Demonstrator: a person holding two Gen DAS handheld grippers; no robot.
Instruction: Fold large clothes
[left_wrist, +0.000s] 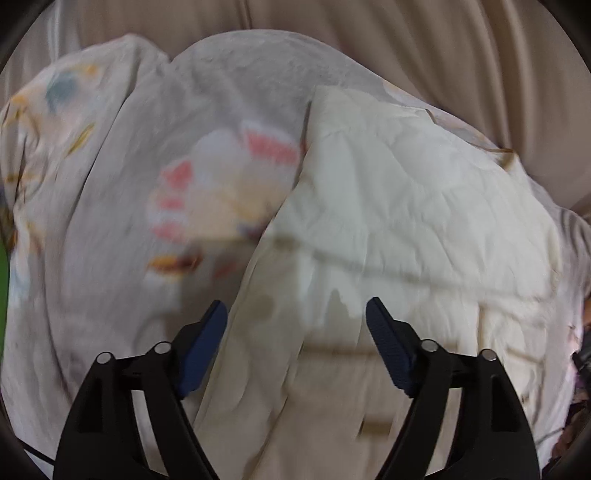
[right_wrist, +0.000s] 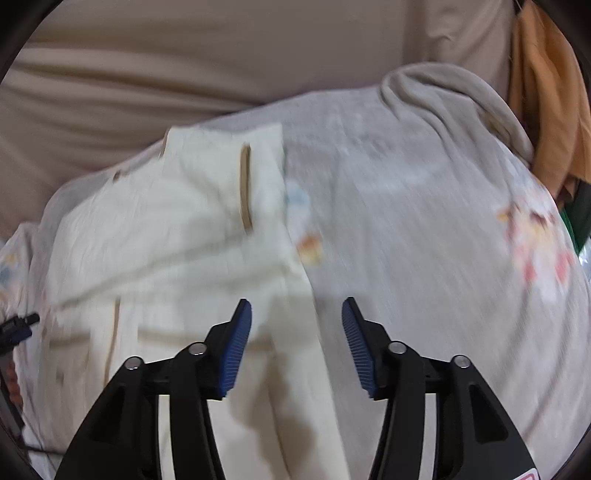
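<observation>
Starting at the left of the left wrist view, a grey sheet with blurred cartoon prints in pink and yellow is spreading out under everything. Right of that print, the cream garment is lying on the sheet, its left edge running down toward the bottom of the picture. A thin tan stripe is crossing it. Your left claw is hanging above the garment with its jaws spread wide; both blue pads are standing clear of the cloth and pinching nothing. Beige fabric is filling the background behind the sheet.

In the right wrist view, a dark object is poking in at the far left edge, too small to tell what it is. Next to it the garment is covering the left half of the picture, with a tan slit near its top edge. Your right claw is hovering over the garment's right edge, where it is meeting the sheet. Its jaws are parted, the blue pads gripping nothing. Farther right another print is showing on the sheet, and an orange cloth is hanging at the far right.
</observation>
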